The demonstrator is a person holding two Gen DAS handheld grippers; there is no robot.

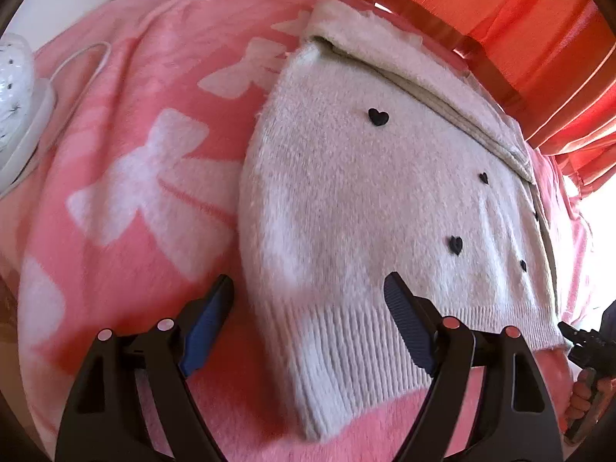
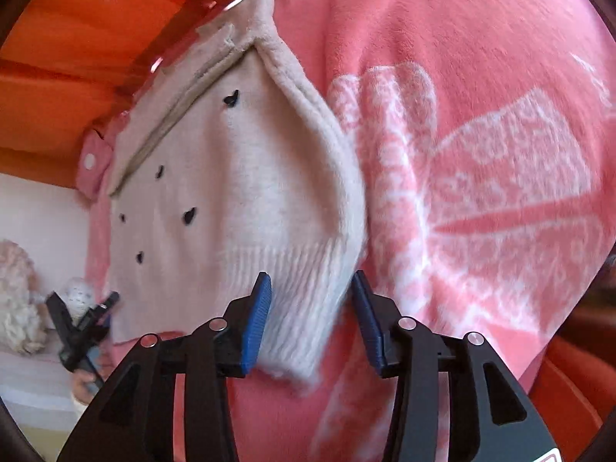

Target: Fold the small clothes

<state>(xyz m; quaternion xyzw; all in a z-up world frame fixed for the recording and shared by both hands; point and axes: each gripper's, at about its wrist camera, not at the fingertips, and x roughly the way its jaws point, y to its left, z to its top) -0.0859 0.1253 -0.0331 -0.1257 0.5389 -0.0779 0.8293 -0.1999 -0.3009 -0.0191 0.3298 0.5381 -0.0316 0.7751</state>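
A small fuzzy cream sweater (image 1: pixel 365 192) with black heart buttons lies flat on a pink blanket (image 1: pixel 115 115), both sleeves folded in over the body. My left gripper (image 1: pixel 308 285) is open, its jaws straddling the ribbed hem's left corner, just above it. In the right wrist view the same sweater (image 2: pixel 231 192) shows with its folded sleeve along the right side. My right gripper (image 2: pixel 312 285) is open, its jaws on either side of the sleeve's ribbed cuff (image 2: pixel 296 331). Each gripper shows small in the other's view: the right gripper in the left wrist view (image 1: pixel 589 346), the left in the right wrist view (image 2: pixel 82 331).
The pink blanket with white bow prints (image 2: pixel 481 192) covers the bed. Orange curtains (image 1: pixel 519 19) hang beyond the far edge. A white lamp-like object with a cord (image 1: pixel 15 107) sits at the left. A fluffy toy (image 2: pixel 19 292) stands on a shelf at the left.
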